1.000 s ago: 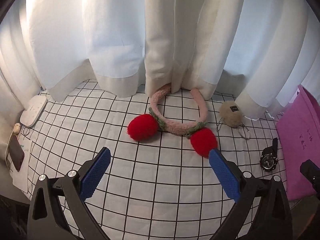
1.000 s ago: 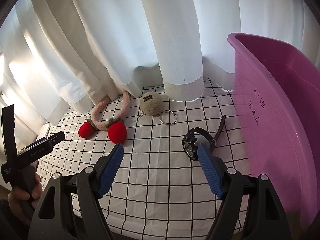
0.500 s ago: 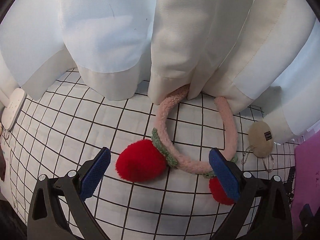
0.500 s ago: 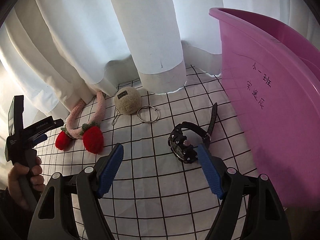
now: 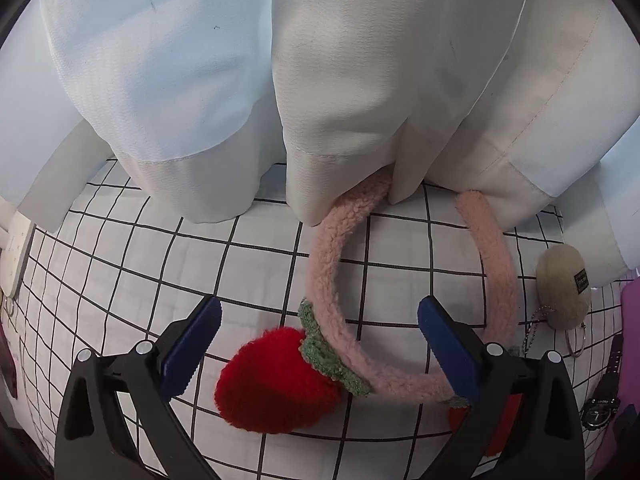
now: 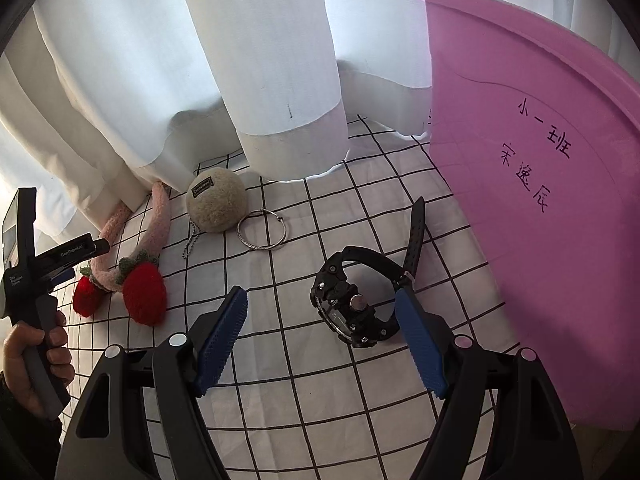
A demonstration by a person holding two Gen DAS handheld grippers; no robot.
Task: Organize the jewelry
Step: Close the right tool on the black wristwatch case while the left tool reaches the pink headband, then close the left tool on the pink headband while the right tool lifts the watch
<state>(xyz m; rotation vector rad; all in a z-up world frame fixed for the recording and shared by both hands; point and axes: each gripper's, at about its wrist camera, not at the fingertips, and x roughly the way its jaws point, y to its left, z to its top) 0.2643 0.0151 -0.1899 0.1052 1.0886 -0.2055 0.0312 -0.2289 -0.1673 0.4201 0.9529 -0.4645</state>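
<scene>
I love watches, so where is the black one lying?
In the right wrist view, the black watch lies on the checked cloth, between the metal ring and the pink tub.

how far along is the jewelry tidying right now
Done: nothing visibly; the pink tub shows nothing inside from here. In hand: nothing; the open left gripper hovers over the strawberry headband, the open right gripper over the black watch. Left: those plus the pompom keychain.
</scene>
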